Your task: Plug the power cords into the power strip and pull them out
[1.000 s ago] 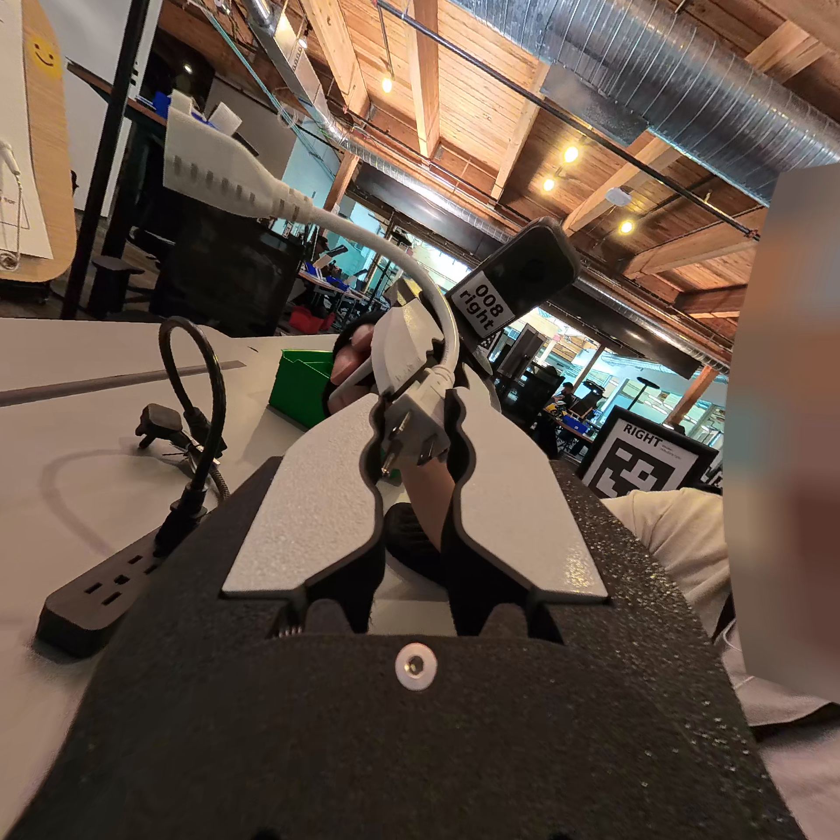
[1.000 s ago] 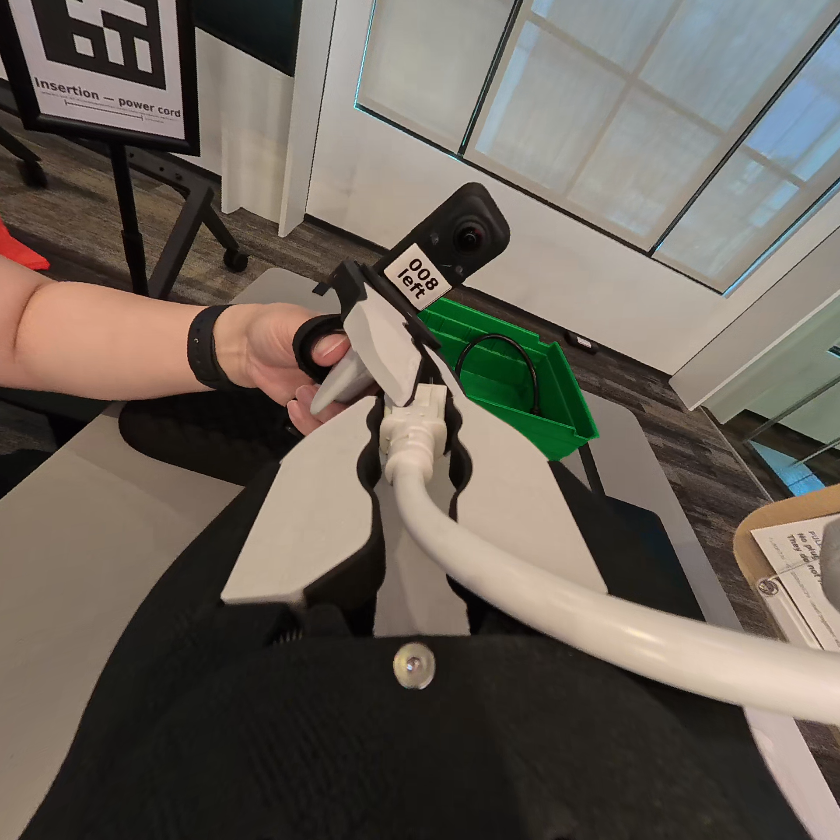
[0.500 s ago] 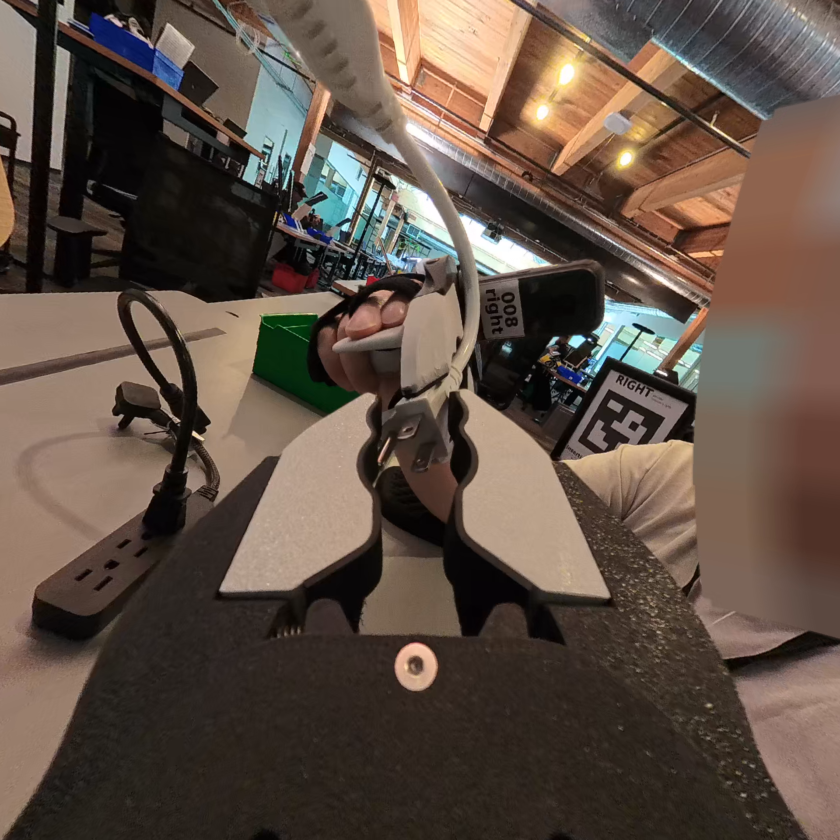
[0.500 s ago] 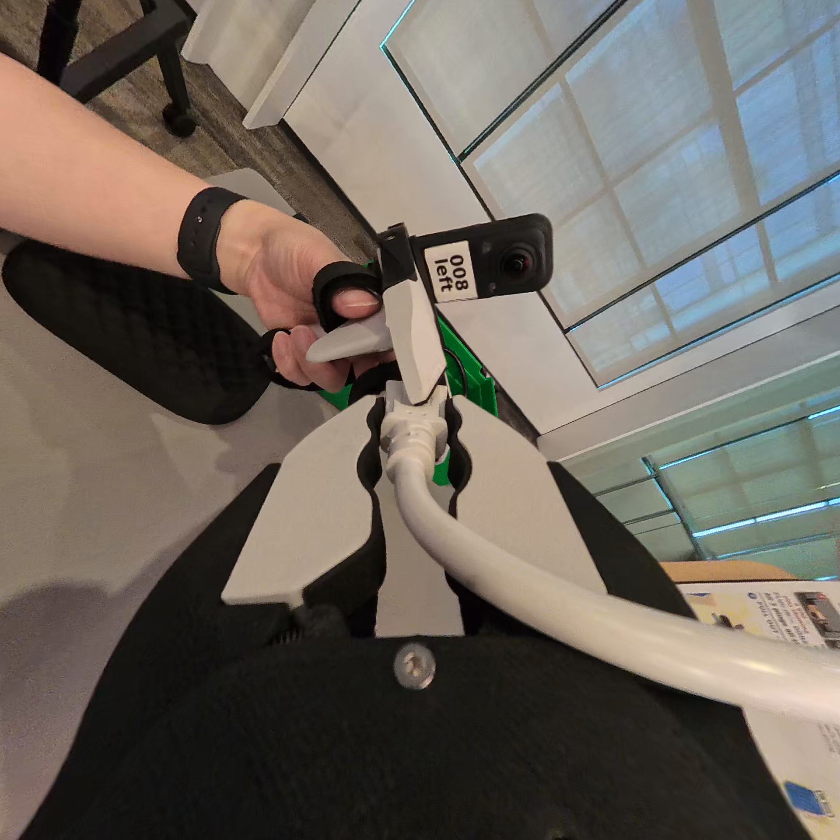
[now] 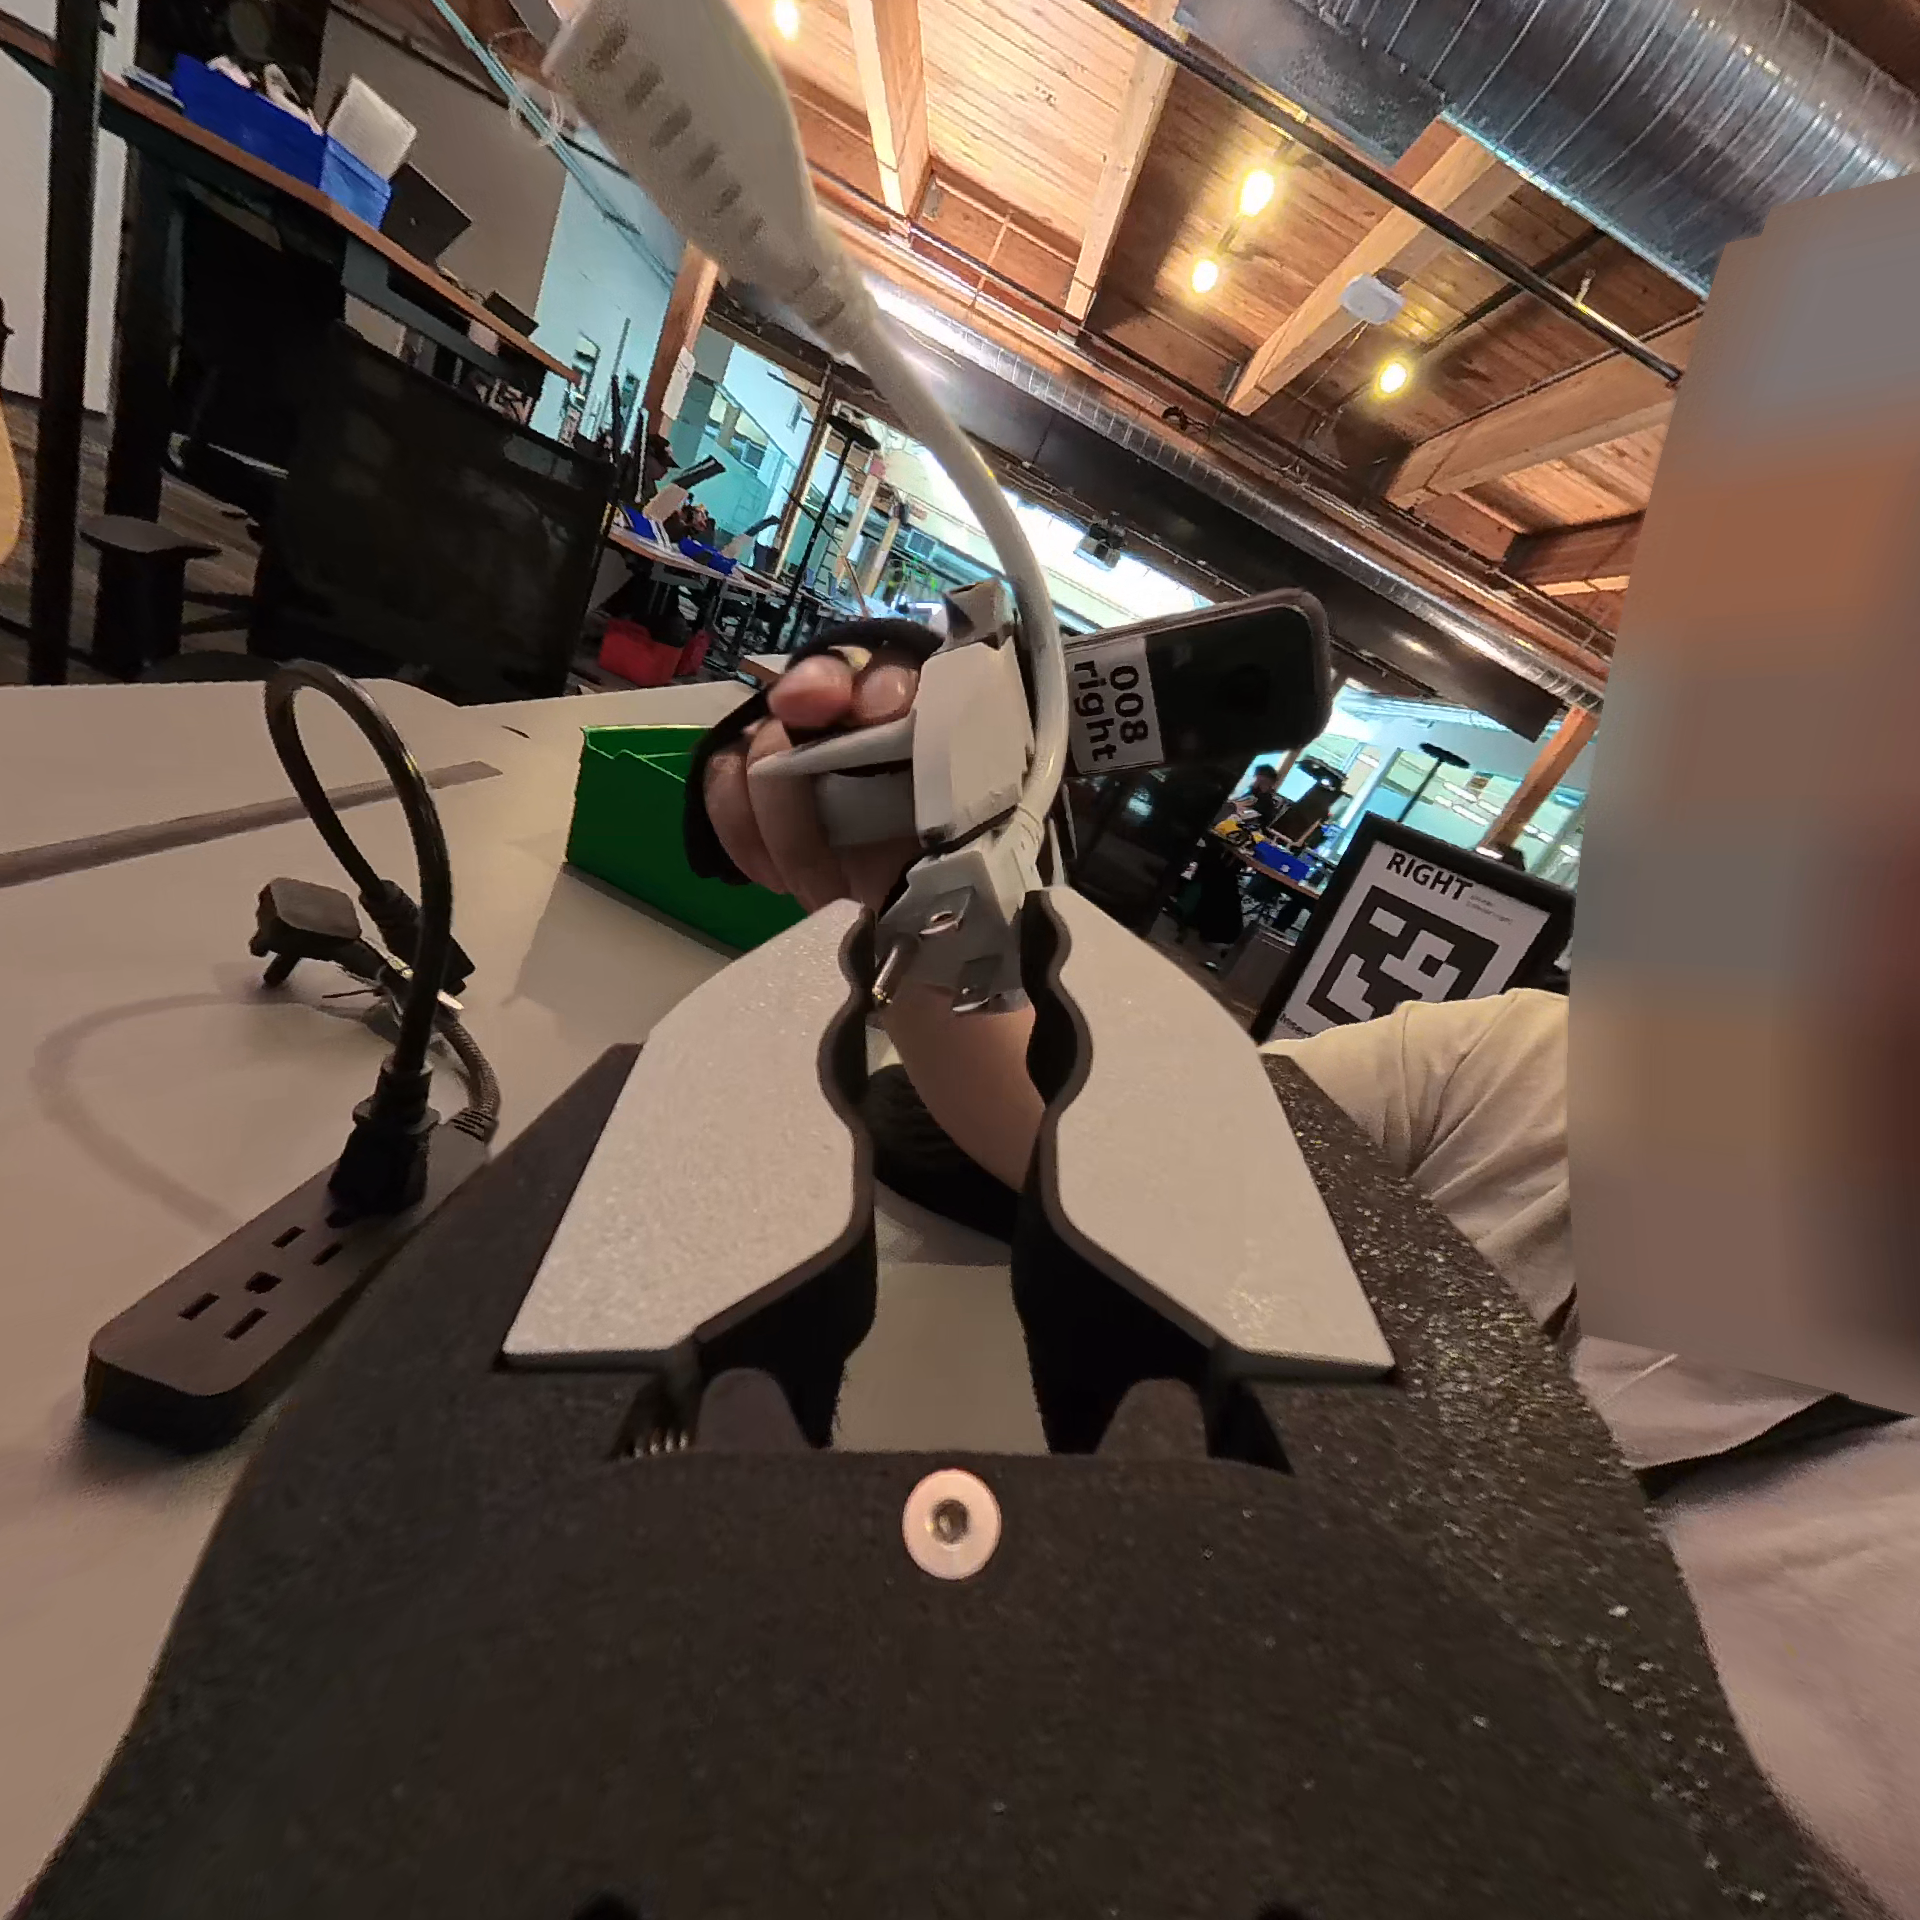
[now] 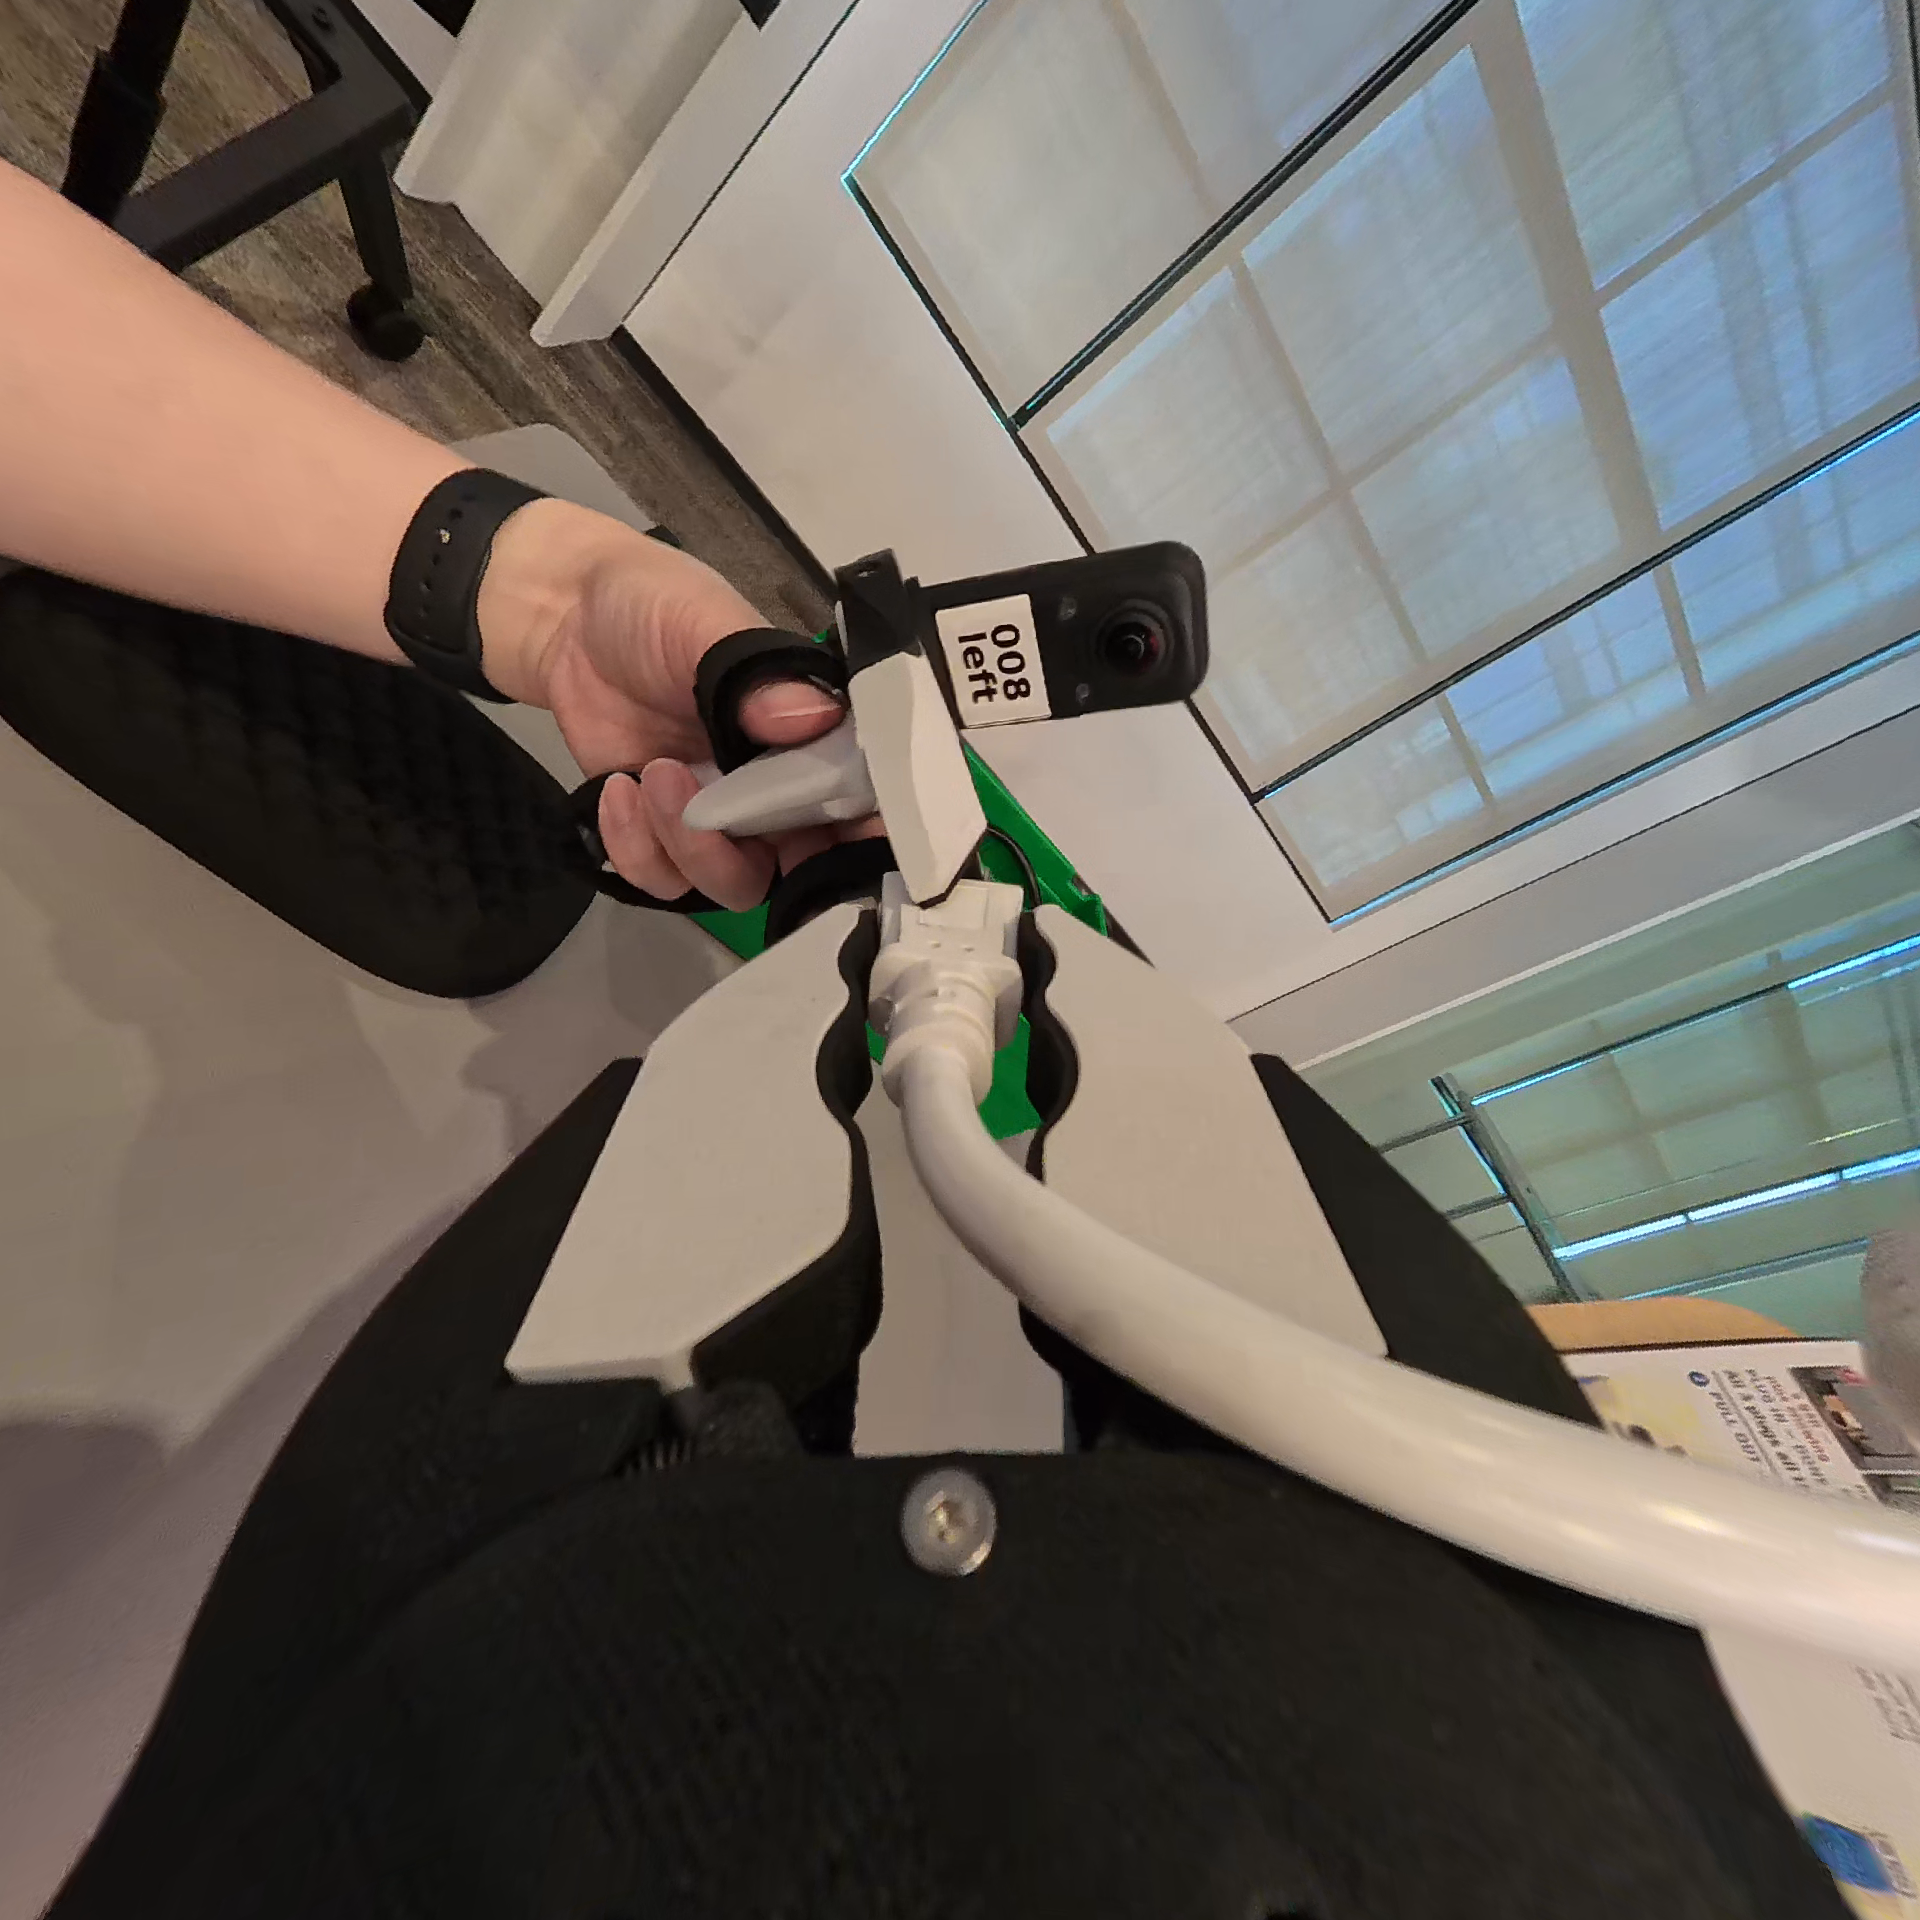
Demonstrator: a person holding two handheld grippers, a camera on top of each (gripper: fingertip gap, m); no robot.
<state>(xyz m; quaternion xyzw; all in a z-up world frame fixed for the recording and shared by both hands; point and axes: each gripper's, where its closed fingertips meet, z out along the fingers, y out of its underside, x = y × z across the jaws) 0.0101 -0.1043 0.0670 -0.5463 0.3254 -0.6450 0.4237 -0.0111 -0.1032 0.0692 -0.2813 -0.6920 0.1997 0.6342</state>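
Table (image 5: 156, 1060) unchanged | white plug (image 6: 951, 966) perhaps still in both claws

Glossy white plug (image 6: 951, 961) (plastic) — metal prongs (image 5: 940, 961)

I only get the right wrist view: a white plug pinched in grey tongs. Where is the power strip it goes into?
Observer: The left wrist view shows a black power strip lying on the table.
Operator: Is anything plugged in already?
Observer: Yes, one black cord stands in its far end; the nearer sockets are free.
Operator: And my white plug?
Observer: It's up in the air, its bare prongs sitting between the tips of the left tongs.
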